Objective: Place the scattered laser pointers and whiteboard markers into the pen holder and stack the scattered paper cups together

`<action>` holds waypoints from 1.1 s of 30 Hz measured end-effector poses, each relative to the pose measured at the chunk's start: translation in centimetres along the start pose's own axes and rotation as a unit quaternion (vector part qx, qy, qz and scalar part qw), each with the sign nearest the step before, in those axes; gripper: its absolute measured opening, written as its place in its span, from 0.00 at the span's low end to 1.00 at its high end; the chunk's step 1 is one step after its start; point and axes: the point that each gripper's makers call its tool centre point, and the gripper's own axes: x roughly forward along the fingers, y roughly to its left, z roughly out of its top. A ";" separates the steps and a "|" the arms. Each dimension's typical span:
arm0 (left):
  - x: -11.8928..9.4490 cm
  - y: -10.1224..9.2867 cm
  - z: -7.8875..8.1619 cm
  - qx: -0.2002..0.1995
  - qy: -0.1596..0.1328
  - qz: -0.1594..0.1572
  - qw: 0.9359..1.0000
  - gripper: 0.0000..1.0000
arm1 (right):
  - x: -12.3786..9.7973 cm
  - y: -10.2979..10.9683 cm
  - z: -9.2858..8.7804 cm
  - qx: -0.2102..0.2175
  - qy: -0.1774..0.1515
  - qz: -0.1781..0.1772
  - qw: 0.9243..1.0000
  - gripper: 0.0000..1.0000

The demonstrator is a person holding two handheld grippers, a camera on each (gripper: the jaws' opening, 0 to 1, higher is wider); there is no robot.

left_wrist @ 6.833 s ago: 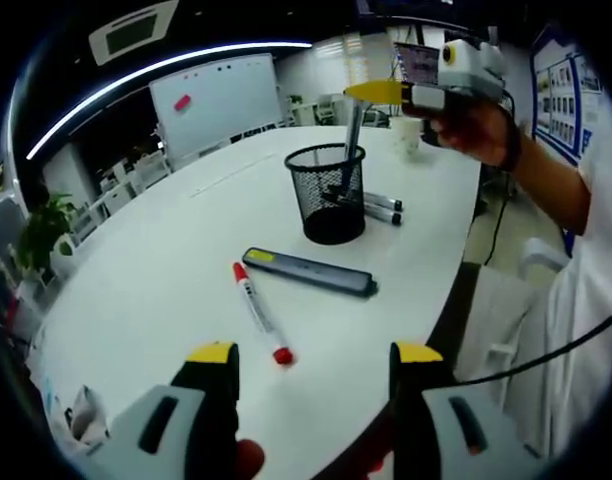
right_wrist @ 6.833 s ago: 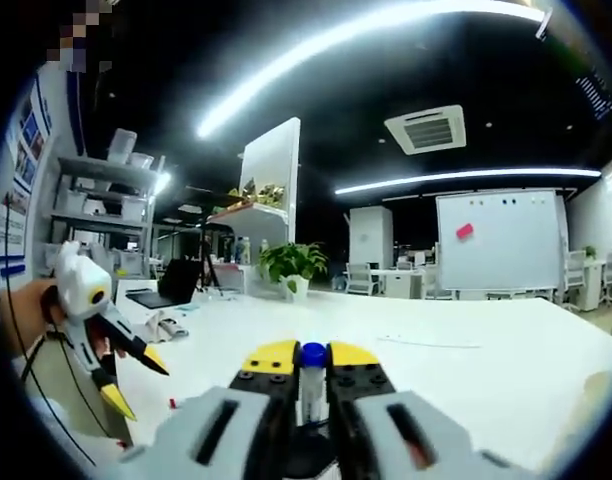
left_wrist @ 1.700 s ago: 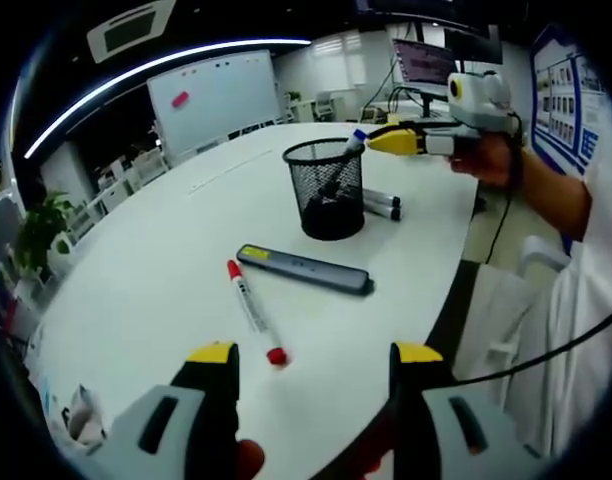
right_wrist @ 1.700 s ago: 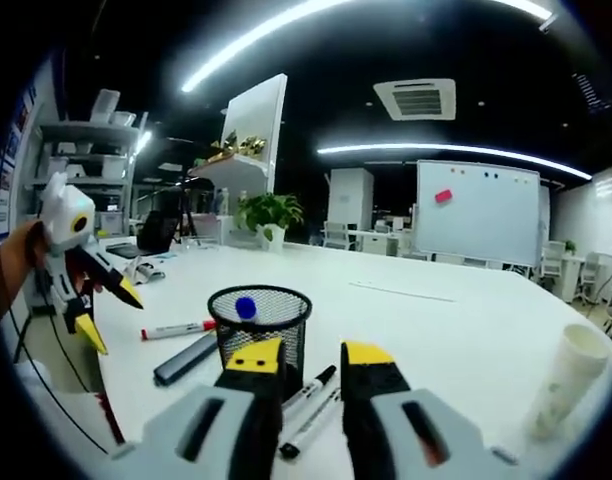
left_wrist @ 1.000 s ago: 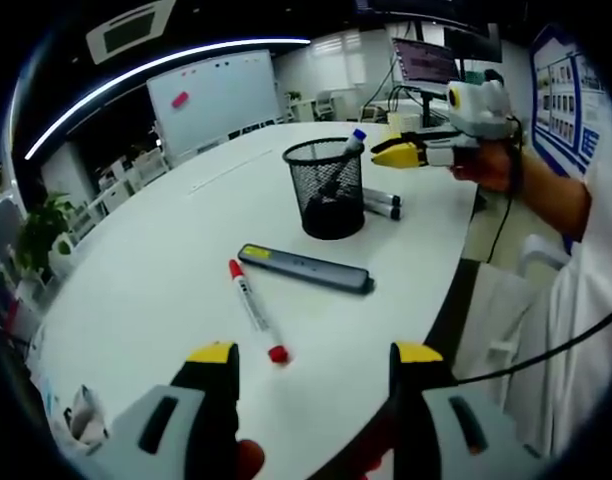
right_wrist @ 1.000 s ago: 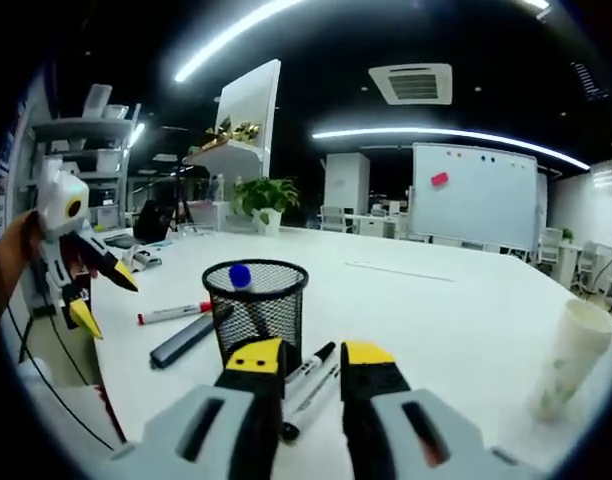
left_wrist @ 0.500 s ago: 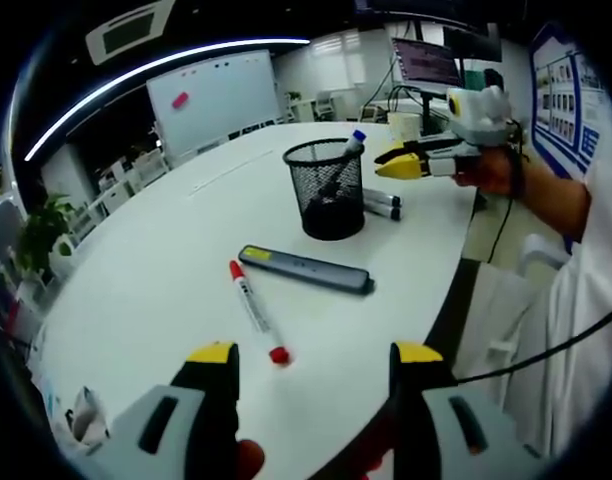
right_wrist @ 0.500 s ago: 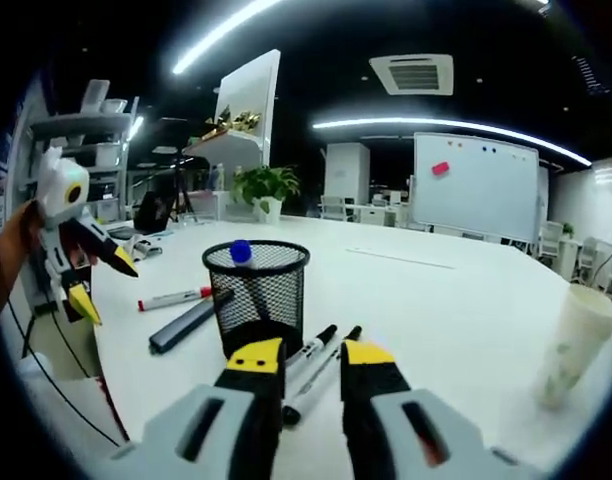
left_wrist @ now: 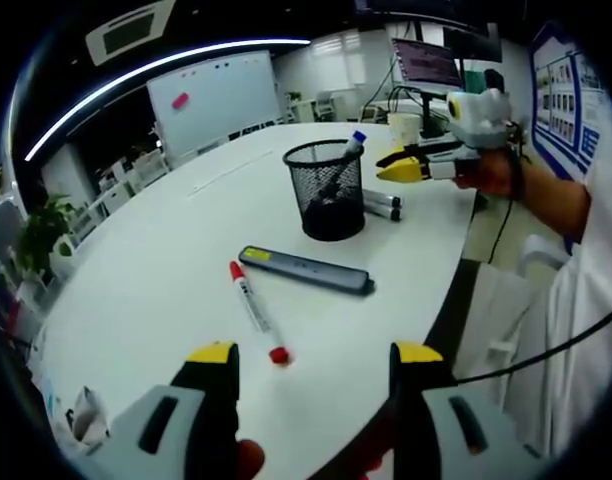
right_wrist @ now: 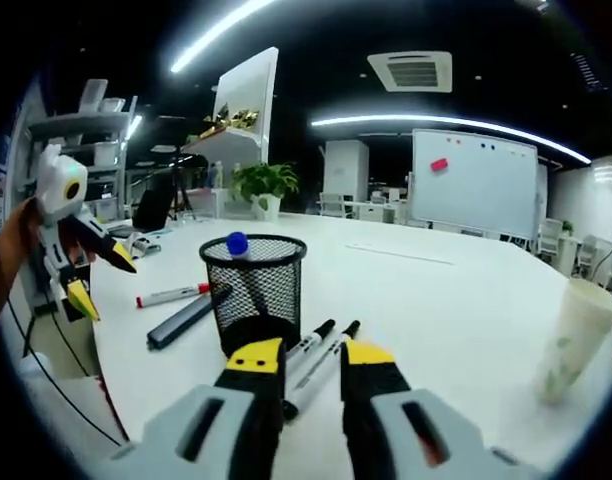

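Bench: mesh holder upper centre (blue-capped marker inside); two markers beside it; red marker, pointer mid-frame; cup right. Both hand-held grippers (left, right) open, empty.

On the round white table stands a black wire-mesh pen holder with a blue-capped marker leaning inside it. Two black-capped whiteboard markers lie side by side just beside its base. A dark flat laser pointer and a red-capped marker lie apart, on the holder's other side. A paper cup stands well apart.
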 end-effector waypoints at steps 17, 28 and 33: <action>0.0 0.1 -0.1 -0.002 0.000 0.001 1.000 0.61 | -0.1 0.0 -0.7 0.003 0.010 -0.002 1.000 0.22; 0.0 0.1 -0.2 -0.003 0.000 0.003 1.000 0.61 | 0.0 -0.2 -1.1 0.004 0.017 -0.004 1.000 0.22; 0.2 -0.1 -0.1 -0.004 -0.002 -0.001 1.000 0.61 | -0.1 -0.3 -1.4 0.002 0.022 -0.005 1.000 0.22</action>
